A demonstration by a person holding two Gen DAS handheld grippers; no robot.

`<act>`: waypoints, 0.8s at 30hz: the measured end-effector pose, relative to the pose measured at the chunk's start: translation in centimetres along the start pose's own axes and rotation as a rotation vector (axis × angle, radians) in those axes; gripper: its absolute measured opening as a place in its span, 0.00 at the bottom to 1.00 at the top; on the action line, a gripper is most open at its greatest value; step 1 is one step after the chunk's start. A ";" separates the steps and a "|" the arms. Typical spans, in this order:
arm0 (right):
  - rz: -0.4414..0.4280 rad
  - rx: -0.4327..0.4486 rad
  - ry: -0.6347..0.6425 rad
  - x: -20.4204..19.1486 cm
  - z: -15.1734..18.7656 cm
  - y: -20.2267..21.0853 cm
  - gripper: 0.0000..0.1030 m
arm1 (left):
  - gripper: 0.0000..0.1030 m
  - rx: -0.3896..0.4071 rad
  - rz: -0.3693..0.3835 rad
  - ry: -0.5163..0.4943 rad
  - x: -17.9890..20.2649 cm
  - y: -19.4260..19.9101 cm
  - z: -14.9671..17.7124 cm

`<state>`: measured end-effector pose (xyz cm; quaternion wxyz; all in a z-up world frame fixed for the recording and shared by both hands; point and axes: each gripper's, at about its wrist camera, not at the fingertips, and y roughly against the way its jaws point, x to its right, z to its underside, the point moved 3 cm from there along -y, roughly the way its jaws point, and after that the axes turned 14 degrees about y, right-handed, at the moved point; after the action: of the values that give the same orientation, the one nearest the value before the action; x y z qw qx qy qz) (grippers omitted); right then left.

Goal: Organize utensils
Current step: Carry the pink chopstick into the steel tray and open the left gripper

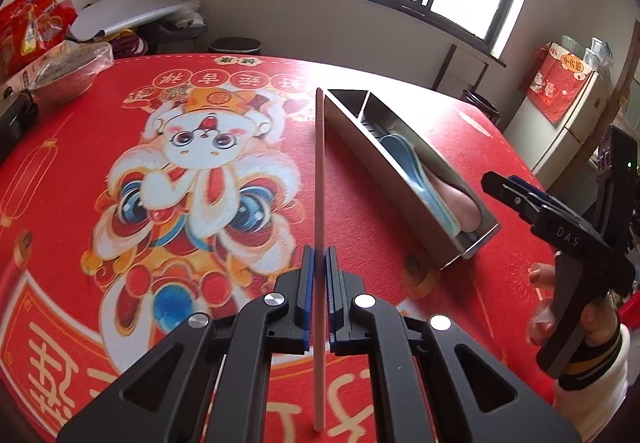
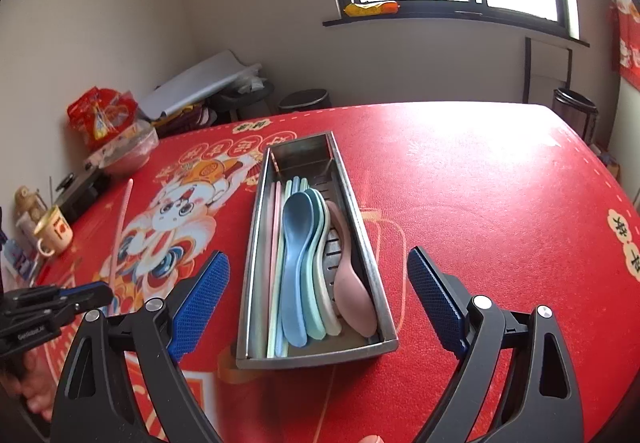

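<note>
My left gripper [image 1: 319, 263] is shut on a pale pink chopstick [image 1: 319, 179], held above the red tablecloth and pointing away, its tip beside the near corner of the steel utensil tray [image 1: 352, 123]. The same chopstick shows in the right wrist view [image 2: 122, 219], with the left gripper [image 2: 80, 295] at the lower left. My right gripper [image 2: 318, 299] is open and empty, just above the tray's near end [image 2: 316, 357]. The tray holds a blue spoon [image 2: 296, 243], a pink spoon [image 2: 354, 295], other pastel spoons and several chopsticks [image 2: 276, 227]. The right gripper [image 1: 504, 187] shows to the tray's right.
A bowl under plastic wrap [image 1: 68, 71] and red snack bags [image 1: 32, 27] sit at the table's far left. A mug [image 2: 54, 233] and a black device [image 2: 80, 191] stand along the left edge. Bins [image 2: 576, 115] stand beyond the table, below the window.
</note>
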<state>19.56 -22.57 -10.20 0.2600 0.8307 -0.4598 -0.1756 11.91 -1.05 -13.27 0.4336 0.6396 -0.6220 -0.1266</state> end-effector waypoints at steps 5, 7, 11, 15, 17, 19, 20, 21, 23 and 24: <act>-0.024 0.002 -0.082 2.8 0.8 0.3 0.85 | 0.05 0.004 0.035 -0.011 4.5 -1.7 -1.6; -0.030 -0.005 -0.126 3.8 1.1 0.4 0.85 | 0.05 0.005 0.045 -0.006 5.6 -2.4 -1.9; -0.027 -0.006 -0.168 4.5 1.2 0.3 0.85 | 0.05 -0.023 0.045 0.014 6.0 -4.0 -1.8; -0.035 -0.025 -0.168 4.2 1.5 -0.1 0.85 | 0.05 -0.039 0.060 0.054 5.4 -4.8 -1.6; -0.033 -0.034 -0.171 4.1 1.6 -0.3 0.85 | 0.05 -0.048 0.067 0.072 5.0 -5.0 -1.6; -0.030 -0.033 -0.173 4.1 1.7 -0.2 0.85 | 0.05 -0.054 0.072 0.080 4.7 -5.0 -1.6; -0.029 -0.030 -0.172 4.1 1.7 -0.1 0.85 | 0.05 -0.054 0.074 0.081 4.7 -4.9 -1.6; -0.028 -0.028 -0.172 4.1 1.7 -0.1 0.85 | 0.05 -0.053 0.078 0.082 4.8 -4.7 -1.6; -0.026 -0.024 -0.172 4.1 1.7 0.0 0.85 | 0.05 -0.046 0.090 0.079 5.0 -4.1 -1.8; -0.024 -0.024 -0.172 4.1 1.7 0.0 0.85 | 0.05 -0.040 0.096 0.076 5.2 -3.8 -1.9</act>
<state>20.79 -26.54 -11.77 0.2273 0.8149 -0.4682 -0.2550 16.83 -5.53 -12.89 0.4751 0.6046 -0.6324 -0.0935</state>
